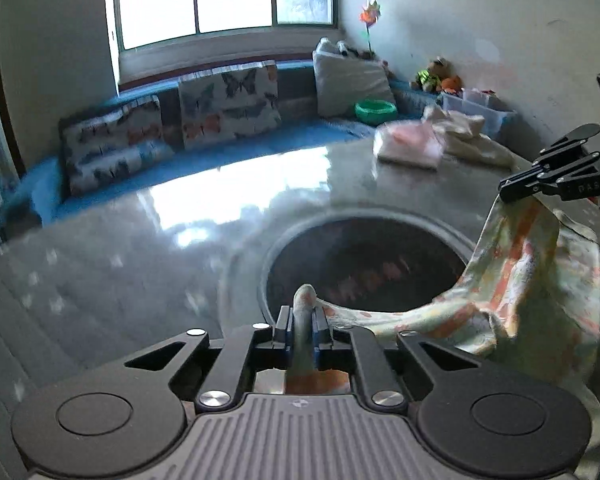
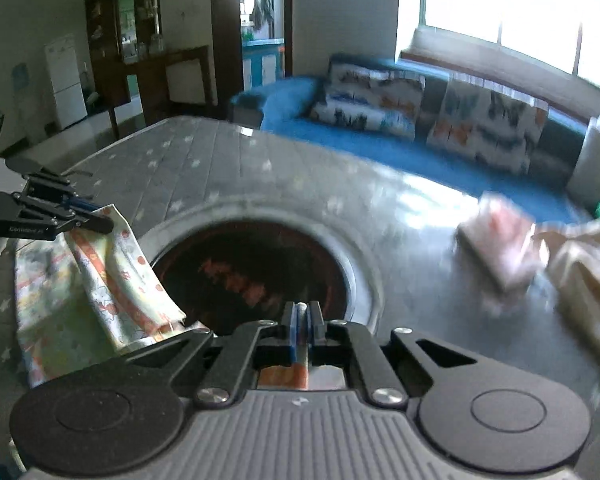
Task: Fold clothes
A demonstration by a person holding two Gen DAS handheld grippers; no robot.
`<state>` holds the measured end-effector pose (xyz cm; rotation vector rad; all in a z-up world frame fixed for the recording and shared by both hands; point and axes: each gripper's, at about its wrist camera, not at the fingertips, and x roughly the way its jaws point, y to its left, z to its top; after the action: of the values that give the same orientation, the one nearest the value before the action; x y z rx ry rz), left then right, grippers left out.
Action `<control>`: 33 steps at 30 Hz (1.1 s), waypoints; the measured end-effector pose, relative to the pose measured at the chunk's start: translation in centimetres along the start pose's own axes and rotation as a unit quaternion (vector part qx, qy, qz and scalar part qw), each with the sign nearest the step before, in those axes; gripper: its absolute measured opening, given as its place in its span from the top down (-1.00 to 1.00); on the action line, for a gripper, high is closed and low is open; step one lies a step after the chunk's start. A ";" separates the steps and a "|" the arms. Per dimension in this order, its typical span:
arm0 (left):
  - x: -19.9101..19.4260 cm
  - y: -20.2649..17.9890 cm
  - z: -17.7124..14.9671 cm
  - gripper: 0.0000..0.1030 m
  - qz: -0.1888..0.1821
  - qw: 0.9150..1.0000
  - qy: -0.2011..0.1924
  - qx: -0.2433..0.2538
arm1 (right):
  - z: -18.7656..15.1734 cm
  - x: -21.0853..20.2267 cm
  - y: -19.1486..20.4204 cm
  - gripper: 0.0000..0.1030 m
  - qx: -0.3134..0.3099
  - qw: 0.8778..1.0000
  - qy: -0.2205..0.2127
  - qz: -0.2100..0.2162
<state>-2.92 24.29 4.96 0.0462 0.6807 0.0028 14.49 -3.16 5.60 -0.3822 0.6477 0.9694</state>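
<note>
A pale printed garment (image 1: 532, 272) with orange and yellow figures hangs stretched between my two grippers, above the grey table (image 1: 140, 280). In the left wrist view my left gripper (image 1: 302, 312) is shut on a bunched corner that pokes up between its pads. My right gripper (image 1: 505, 192) enters from the right and pinches the other corner. In the right wrist view my right gripper (image 2: 304, 307) is shut with a strip of the garment (image 2: 100, 280) caught in its jaws. My left gripper (image 2: 107, 225) grips the cloth at the left.
A round dark opening (image 1: 364, 264) sits in the table under the garment. A folded pink piece (image 1: 410, 146) and a cream heap (image 1: 472, 136) lie at the far right. Beyond stands a blue sofa (image 1: 260, 140) with butterfly cushions, a green basin (image 1: 376, 110) and a clear box (image 1: 480, 110).
</note>
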 end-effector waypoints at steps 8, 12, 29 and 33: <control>5.0 2.2 4.6 0.72 0.089 0.993 -0.066 -0.043 | 3.1 1.6 -2.5 0.91 -0.006 0.987 -0.100 -0.124; 9.6 3.0 4.2 0.46 0.134 0.987 -0.033 -0.079 | 1.7 5.6 -4.5 0.44 0.031 0.983 -0.056 -0.175; 14.8 -2.6 2.8 0.45 -0.021 0.996 0.060 -0.061 | -0.3 13.8 0.0 0.32 0.017 0.998 0.062 0.000; 16.3 -2.2 3.9 0.45 -0.041 0.993 0.053 -0.098 | 0.1 14.5 -0.1 0.32 0.010 0.998 0.055 0.008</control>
<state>12.22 22.18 -2.37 -0.1715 0.7861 -0.0065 20.43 6.11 -3.87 -0.4152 0.7620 0.9613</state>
